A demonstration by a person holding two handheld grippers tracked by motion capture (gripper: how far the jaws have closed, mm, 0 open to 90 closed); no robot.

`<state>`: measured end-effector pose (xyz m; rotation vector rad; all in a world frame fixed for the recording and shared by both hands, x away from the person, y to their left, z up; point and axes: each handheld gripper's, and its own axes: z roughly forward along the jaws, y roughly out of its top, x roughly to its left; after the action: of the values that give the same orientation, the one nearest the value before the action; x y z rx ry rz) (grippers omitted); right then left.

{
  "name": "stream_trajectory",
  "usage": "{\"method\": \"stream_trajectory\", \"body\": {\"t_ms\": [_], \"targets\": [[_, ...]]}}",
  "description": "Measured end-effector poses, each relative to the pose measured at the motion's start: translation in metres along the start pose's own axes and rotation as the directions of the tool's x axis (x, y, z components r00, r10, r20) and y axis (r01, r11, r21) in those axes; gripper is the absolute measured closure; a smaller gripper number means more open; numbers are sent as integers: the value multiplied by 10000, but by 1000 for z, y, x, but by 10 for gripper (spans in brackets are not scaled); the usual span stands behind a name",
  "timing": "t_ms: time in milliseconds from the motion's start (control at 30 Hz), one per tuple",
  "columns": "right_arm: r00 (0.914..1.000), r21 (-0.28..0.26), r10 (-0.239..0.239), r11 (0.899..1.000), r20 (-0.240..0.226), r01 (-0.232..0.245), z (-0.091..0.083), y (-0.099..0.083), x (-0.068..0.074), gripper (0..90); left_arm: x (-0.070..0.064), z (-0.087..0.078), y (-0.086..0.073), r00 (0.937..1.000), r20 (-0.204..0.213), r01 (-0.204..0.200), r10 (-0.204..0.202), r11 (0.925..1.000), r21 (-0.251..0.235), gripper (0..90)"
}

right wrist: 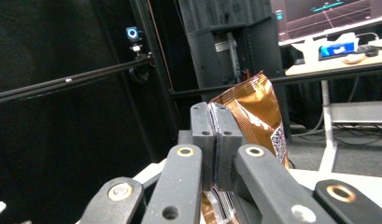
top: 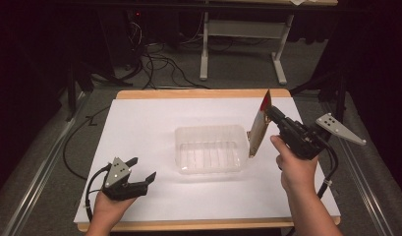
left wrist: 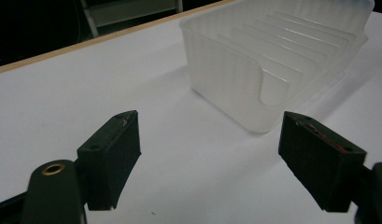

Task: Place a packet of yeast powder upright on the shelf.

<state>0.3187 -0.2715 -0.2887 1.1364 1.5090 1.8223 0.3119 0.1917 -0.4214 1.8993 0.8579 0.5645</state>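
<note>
Just right of the clear bin [top: 210,149], the right gripper [top: 270,112] pinches a snack packet [top: 260,124] that may snag the rim while the left gripper [top: 142,169] gapes empty.

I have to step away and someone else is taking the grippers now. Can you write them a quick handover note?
Right gripper: shut on the snack packet, held upright in the air at the right end of the clear plastic bin.
Left gripper: open, holding nothing, low over the white table, left of the bin.
Done: packet picked up.
Left: probably lower the packet into the bin, then release.
</note>
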Motion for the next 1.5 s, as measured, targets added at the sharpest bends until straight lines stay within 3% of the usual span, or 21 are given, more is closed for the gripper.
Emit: {"method": "stream_trajectory", "body": {"t_ms": [300, 633, 1133, 1267, 1500], "targets": [[9982, 53, 101, 9999, -593, -98, 32, -4, 21, 900, 1, -2, 0, 10000, 42, 9, -9, 10000, -38, 214], [9962, 152, 385, 9992, -787, -374, 56, -14, 34, 900, 2, -3, -1, 10000, 57, -81, 81, 9999, -84, 214], [9926, 348, 531, 9982, -1089, -496, 76, -32, 44, 900, 6, -5, -1, 10000, 28, 27, -27, 9999, -123, 214], [9903, 371, 813, 9963, -1130, -776, 79, -35, 45, 900, 6, -6, -2, 9996, 46, 284, -283, 9993, -223, 214], [9902, 551, 777, 9959, -1164, -717, 84, -41, 50, 900, 5, -6, -2, 9999, -16, 163, -163, 9997, -168, 215]]}}
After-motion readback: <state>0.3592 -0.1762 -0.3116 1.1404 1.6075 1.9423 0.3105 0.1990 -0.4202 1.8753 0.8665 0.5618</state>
